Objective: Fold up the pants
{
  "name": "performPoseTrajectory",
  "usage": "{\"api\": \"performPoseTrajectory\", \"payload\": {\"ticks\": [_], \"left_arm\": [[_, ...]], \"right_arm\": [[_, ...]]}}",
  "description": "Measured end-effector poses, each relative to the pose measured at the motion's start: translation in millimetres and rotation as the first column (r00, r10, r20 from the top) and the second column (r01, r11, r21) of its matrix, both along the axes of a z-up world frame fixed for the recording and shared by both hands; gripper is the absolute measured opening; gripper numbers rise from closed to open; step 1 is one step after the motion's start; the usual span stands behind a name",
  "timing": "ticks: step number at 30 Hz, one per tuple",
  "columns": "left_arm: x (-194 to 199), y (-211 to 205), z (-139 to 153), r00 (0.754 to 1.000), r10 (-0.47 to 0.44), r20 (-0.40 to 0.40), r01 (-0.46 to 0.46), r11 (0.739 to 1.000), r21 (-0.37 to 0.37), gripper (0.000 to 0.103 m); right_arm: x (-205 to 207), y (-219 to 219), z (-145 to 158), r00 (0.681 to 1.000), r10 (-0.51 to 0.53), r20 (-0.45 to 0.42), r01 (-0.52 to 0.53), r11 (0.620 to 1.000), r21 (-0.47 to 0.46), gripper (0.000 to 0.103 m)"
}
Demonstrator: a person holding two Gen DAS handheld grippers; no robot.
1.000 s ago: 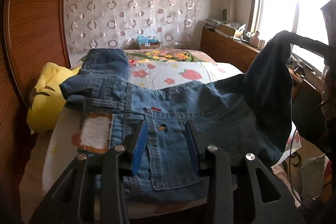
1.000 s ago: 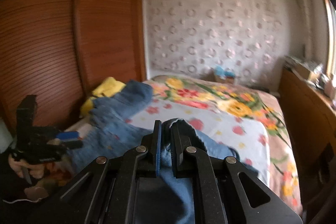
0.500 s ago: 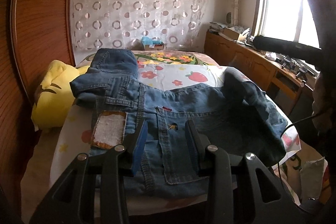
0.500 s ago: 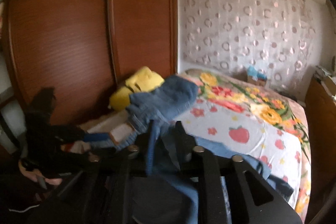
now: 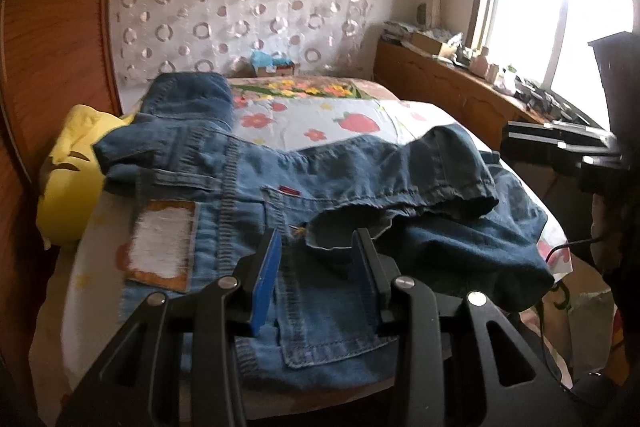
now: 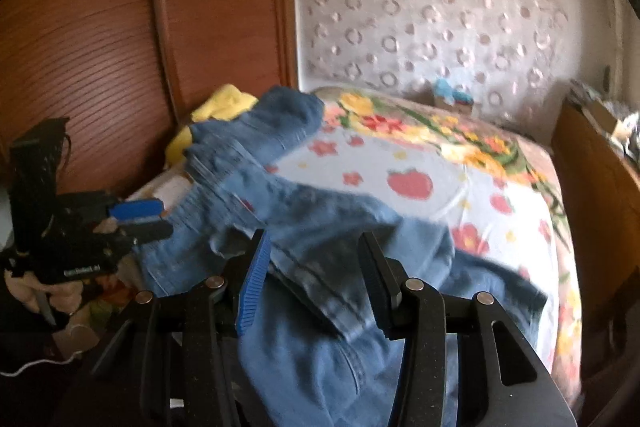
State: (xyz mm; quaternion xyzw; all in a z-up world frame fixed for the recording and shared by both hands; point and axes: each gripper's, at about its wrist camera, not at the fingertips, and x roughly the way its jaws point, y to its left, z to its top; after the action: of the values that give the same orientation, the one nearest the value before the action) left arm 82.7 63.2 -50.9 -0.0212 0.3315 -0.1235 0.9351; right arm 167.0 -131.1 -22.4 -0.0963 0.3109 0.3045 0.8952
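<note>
Blue jeans point(image 5: 320, 179) lie seat-up across the near end of the bed, with a worn leather patch point(image 5: 160, 243) at the waistband. One leg point(image 5: 420, 171) is folded over the seat; the other leg point(image 5: 188, 95) runs toward the far wall. My left gripper point(image 5: 316, 239) hovers over the back pocket, fingers apart with flat denim beneath them. From the right wrist it shows at the waist edge point(image 6: 160, 219). My right gripper point(image 6: 316, 243) has its jaws opening, the folded leg's hem point(image 6: 320, 291) lying loose between them. It also shows as black fingers at the right in the left wrist view point(image 5: 505, 135).
The bed point(image 5: 340, 115) has a flowered sheet. A yellow pillow point(image 5: 72, 171) sits against the brown wardrobe point(image 6: 100, 27) on the left. A wooden sideboard point(image 5: 440, 87) with clutter runs under the window. A small box point(image 5: 272, 63) stands by the dotted curtain. A hand point(image 6: 36, 291) holds the left gripper.
The right gripper brought the raised pant leg down and across onto the seat of the jeans, then its jaws parted off the cloth. The left gripper stayed over the pocket.
</note>
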Motion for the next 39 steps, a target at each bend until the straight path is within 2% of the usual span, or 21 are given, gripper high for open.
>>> {"api": "performPoseTrajectory", "payload": {"ticks": [3,7,10,19,20,21,22,24,25,27,28,31,39], "left_arm": [[12,-8,-10,0.999,-0.025,-0.034,0.026,1.000,0.016,0.035],[31,-20,-23,0.994,-0.065,-0.089,0.068,0.997,0.037,0.035],[40,-27,-29,0.992,-0.061,-0.112,0.068,0.996,0.064,0.035],[44,-28,-41,0.989,-0.067,-0.132,0.079,0.993,0.089,0.035],[45,-28,-42,0.989,-0.067,-0.130,0.078,0.993,0.088,0.035],[45,-28,-41,0.990,-0.069,-0.123,0.080,0.993,0.087,0.035],[45,-28,-41,0.991,-0.072,-0.112,0.082,0.993,0.084,0.034],[43,-27,-39,0.992,-0.092,-0.091,0.098,0.993,0.069,0.023],[42,-27,-38,0.991,-0.104,-0.084,0.109,0.993,0.055,0.016],[39,-27,-35,0.990,-0.125,-0.068,0.128,0.991,0.036,0.011],[37,-28,-33,0.990,-0.130,-0.059,0.132,0.991,0.034,0.004],[27,-27,-21,0.991,-0.133,-0.021,0.134,0.991,0.019,0.003],[-6,3,35,0.989,-0.091,0.119,0.096,0.995,-0.039,0.002]], "right_arm": [[4,-7,-18,0.999,-0.028,-0.036,0.028,1.000,-0.006,0.053],[10,-11,-38,0.995,-0.040,-0.095,0.039,0.999,-0.010,0.053],[12,-13,-46,0.992,-0.050,-0.116,0.049,0.999,-0.006,0.053],[23,-18,-62,0.984,-0.086,-0.159,0.085,0.996,-0.014,0.053],[23,-18,-63,0.984,-0.081,-0.160,0.081,0.997,-0.006,0.051],[24,-18,-63,0.984,-0.076,-0.160,0.077,0.997,-0.001,0.040],[24,-17,-62,0.986,-0.070,-0.152,0.071,0.997,0.002,0.034],[24,-15,-59,0.989,-0.063,-0.134,0.064,0.998,0.001,0.012],[24,-15,-56,0.991,-0.053,-0.123,0.055,0.998,0.007,0.011],[24,-15,-50,0.994,-0.045,-0.101,0.047,0.999,0.019,0.006],[25,-15,-45,0.995,-0.040,-0.092,0.042,0.999,0.024,0.005],[26,-13,-32,0.998,-0.028,-0.056,0.030,0.999,0.032,0.004],[33,9,15,0.999,0.024,0.035,-0.025,0.999,0.039,0.003]]}}
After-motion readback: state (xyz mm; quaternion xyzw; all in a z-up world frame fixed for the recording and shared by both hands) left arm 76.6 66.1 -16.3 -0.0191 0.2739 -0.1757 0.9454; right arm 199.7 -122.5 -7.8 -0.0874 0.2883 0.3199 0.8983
